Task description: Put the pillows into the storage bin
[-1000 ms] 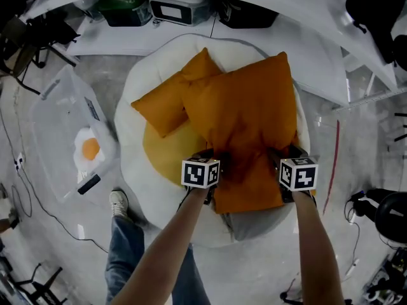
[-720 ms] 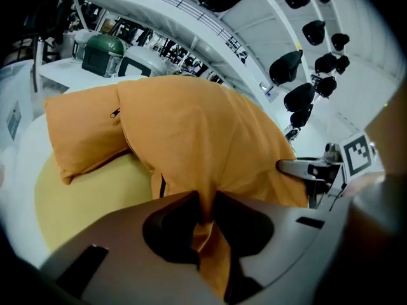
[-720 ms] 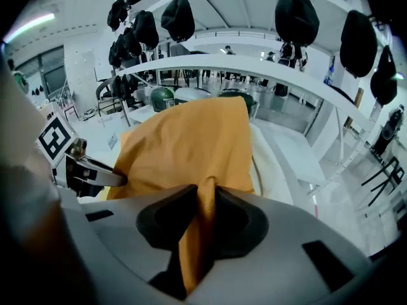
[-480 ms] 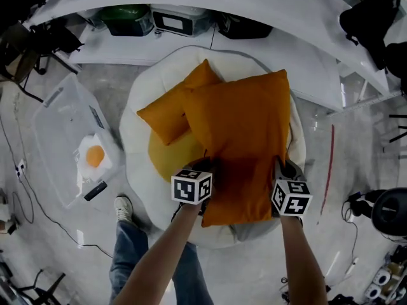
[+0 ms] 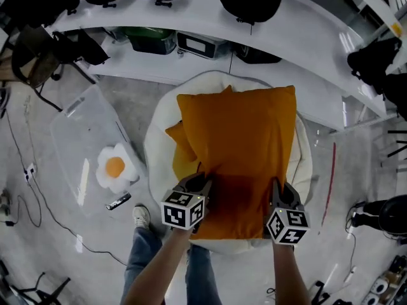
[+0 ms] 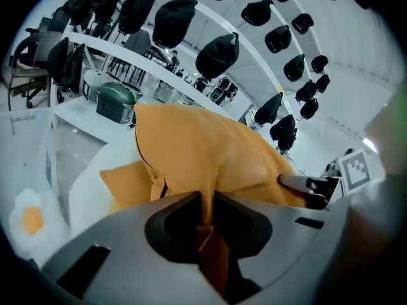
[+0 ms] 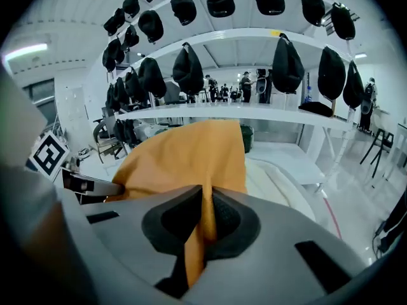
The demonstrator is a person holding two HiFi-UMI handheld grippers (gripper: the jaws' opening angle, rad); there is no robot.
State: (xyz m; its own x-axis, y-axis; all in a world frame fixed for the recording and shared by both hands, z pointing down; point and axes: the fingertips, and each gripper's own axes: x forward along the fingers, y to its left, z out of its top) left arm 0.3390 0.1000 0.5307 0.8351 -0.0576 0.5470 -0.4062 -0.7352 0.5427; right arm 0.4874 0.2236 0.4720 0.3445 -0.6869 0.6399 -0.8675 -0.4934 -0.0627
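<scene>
With the left gripper [image 5: 200, 183] (its jaws just closed) and the right gripper [image 5: 277, 189] each pinching a near corner, I hold the big orange pillow [image 5: 238, 145] spread above the white cushion [image 5: 154, 146] - likely so it won't fold on the way left to the storage bin [image 5: 68, 138].

No readable text, label or number shows anywhere.

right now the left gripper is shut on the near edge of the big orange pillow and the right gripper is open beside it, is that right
No: the right gripper is not open. The right gripper view shows its jaws shut on the edge of the big orange pillow. The left gripper, its jaws having just closed, is shut on that near edge as you said.
</scene>
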